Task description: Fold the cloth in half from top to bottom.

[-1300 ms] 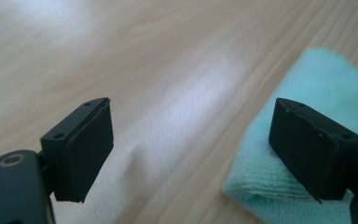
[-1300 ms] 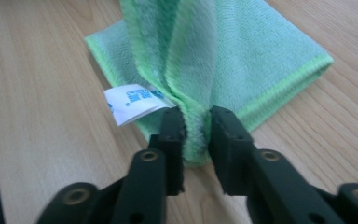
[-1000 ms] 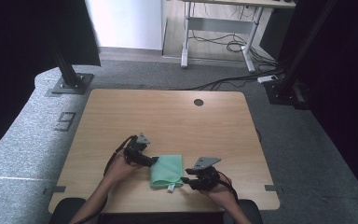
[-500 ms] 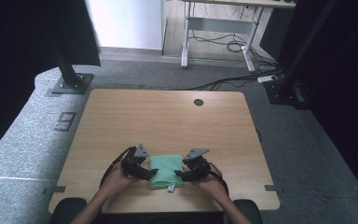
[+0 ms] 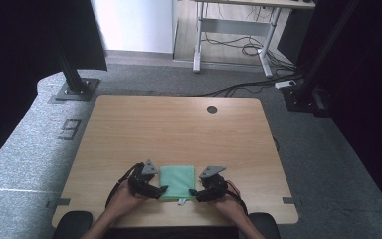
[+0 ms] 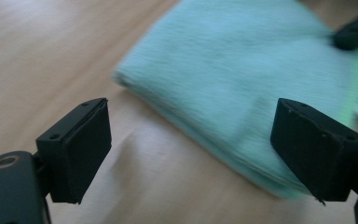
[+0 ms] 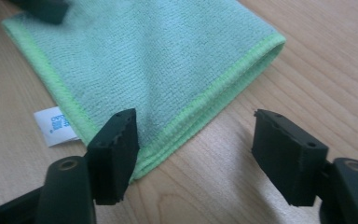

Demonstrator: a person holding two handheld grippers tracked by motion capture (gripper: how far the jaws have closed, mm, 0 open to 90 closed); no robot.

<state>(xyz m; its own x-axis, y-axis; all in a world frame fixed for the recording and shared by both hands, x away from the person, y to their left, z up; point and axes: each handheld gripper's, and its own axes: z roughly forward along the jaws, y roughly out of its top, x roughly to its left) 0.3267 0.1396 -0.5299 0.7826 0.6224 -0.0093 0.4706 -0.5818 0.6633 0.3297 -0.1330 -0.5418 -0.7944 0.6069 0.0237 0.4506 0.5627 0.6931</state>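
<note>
A folded green cloth (image 5: pixel 177 181) lies flat near the front edge of the wooden table (image 5: pixel 169 129). My left gripper (image 5: pixel 158 191) sits at the cloth's near-left corner, jaws wide apart, with the cloth's folded edge (image 6: pixel 223 144) between them. My right gripper (image 5: pixel 194 193) is at the near-right corner, also open, straddling the cloth's stitched green hem (image 7: pixel 205 109). A small white label (image 7: pixel 56 125) sticks out from the cloth's near edge. Neither gripper holds anything.
A round cable hole (image 5: pixel 212 109) is set in the table's far side. Black frame posts on base plates (image 5: pixel 74 89) stand on the grey floor beyond the table, with a white desk frame and cables (image 5: pixel 238 45) farther back.
Both grippers have drawn toward the near edge and closed in on the cloth's two near corners. The cloth now lies squarer and flatter than a second ago.
</note>
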